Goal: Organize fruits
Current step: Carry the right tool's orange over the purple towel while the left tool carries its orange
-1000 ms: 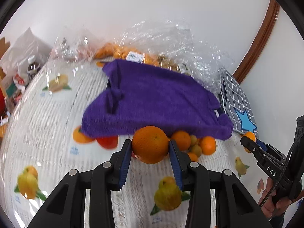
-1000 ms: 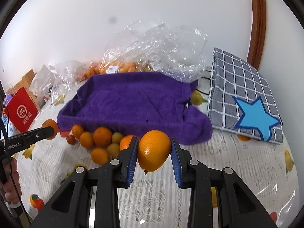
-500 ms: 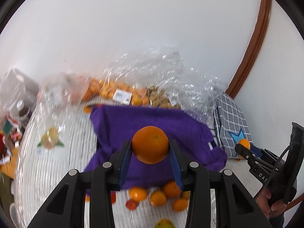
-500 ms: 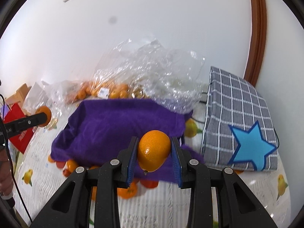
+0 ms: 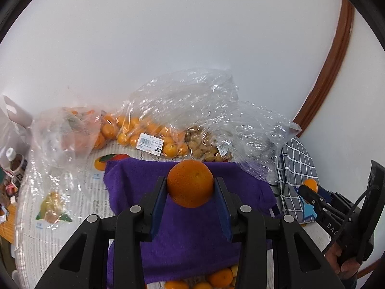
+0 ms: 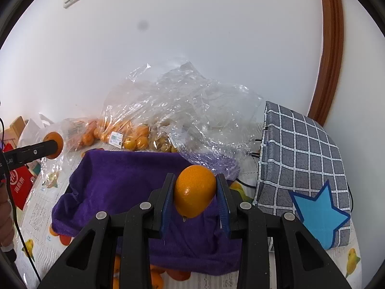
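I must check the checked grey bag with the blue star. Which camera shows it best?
The right wrist view: the grey checked bag shows almost whole, star included. In the left wrist view, it is partly hidden behind the right gripper.

Plain white wall (image 6: 192,48) with brown wooden trim (image 6: 330,48).

Both views are bright and evenly lit by soft, diffuse light, with only faint shadows. Glare sparkles on the crumpled plastic bags (image 5: 192,110) beyond the fingers, and a small highlight sits on the orange (image 6: 195,190) held in the right gripper (image 6: 195,201). Fisheye distortion bends the door frame (image 6: 329,48) at the edge, and black vignetting rims each view.
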Demonstrator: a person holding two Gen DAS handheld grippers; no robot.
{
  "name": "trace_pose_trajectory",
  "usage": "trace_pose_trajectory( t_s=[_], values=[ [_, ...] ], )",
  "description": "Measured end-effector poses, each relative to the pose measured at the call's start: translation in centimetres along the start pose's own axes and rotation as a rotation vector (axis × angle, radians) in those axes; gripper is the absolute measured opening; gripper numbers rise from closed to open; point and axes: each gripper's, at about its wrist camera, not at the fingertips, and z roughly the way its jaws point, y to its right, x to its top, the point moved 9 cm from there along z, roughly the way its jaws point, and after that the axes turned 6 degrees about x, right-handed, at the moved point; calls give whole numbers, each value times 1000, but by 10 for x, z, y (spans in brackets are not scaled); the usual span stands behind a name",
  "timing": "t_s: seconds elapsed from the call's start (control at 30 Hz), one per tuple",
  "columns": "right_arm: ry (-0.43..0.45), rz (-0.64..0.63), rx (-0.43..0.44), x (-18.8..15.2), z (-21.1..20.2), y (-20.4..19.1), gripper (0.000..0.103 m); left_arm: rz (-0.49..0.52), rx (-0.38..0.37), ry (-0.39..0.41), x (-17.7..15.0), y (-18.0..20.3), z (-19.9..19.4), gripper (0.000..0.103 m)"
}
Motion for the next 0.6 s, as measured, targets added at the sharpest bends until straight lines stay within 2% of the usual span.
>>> trace_pose_trajectory(
  t_s=[0.43, 0.6],
  values=[
    [-71, 10, -19, -14, 48, 6, 34, -16, 6, -85, -8, -11, 56, 37],
    [-80, 20, -23, -17, 61, 9, 34, -32, 16, -117, -9, -18, 65, 37]
  ],
)
